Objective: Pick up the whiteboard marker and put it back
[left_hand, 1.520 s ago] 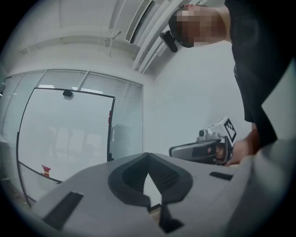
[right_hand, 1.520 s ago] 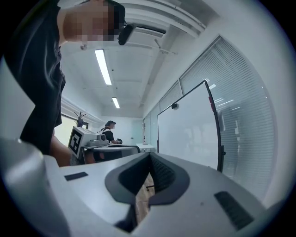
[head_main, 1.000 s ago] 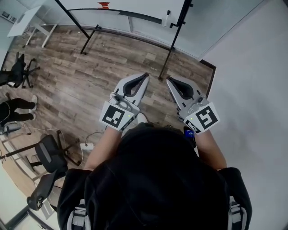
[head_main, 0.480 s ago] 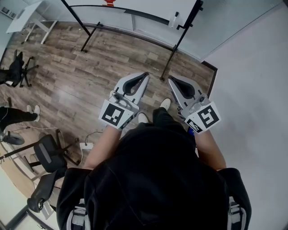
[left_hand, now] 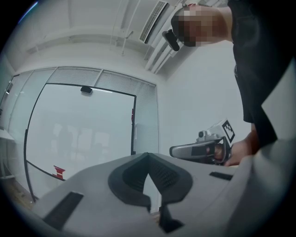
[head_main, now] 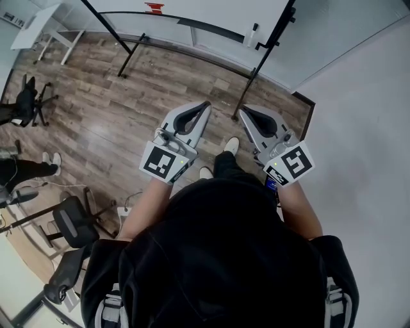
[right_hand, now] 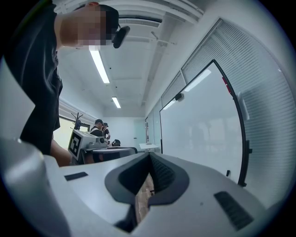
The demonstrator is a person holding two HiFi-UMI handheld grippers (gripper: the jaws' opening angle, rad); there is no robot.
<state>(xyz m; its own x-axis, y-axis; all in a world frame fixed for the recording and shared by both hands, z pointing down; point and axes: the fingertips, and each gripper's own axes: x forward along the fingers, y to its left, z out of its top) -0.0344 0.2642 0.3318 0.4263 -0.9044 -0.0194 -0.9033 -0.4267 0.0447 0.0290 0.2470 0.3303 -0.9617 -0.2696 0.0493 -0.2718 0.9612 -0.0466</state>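
Note:
The whiteboard (head_main: 211, 9) on its black stand (head_main: 262, 64) is ahead of me, with a tray (head_main: 202, 25) along its lower edge. A small white object with a dark cap (head_main: 253, 35) sits by the right post; I cannot tell whether it is the marker. A red mark (head_main: 154, 8) shows on the board. My left gripper (head_main: 205, 104) and right gripper (head_main: 242, 110) are held level side by side over the wooden floor, both shut and empty. The left gripper view shows the whiteboard (left_hand: 83, 134) and the right gripper (left_hand: 203, 149). The right gripper view shows the board (right_hand: 203, 134).
Office chairs (head_main: 70, 221) stand at the left, and another chair (head_main: 25, 102) further back. A white desk (head_main: 35, 29) is at the top left. A plain wall (head_main: 365, 128) runs along the right. Someone's legs (head_main: 25, 168) show at the left edge.
I have stepped towards the whiteboard; its stand and tray sit lower and nearer in the head view. Both grippers came along, still shut and side by side.

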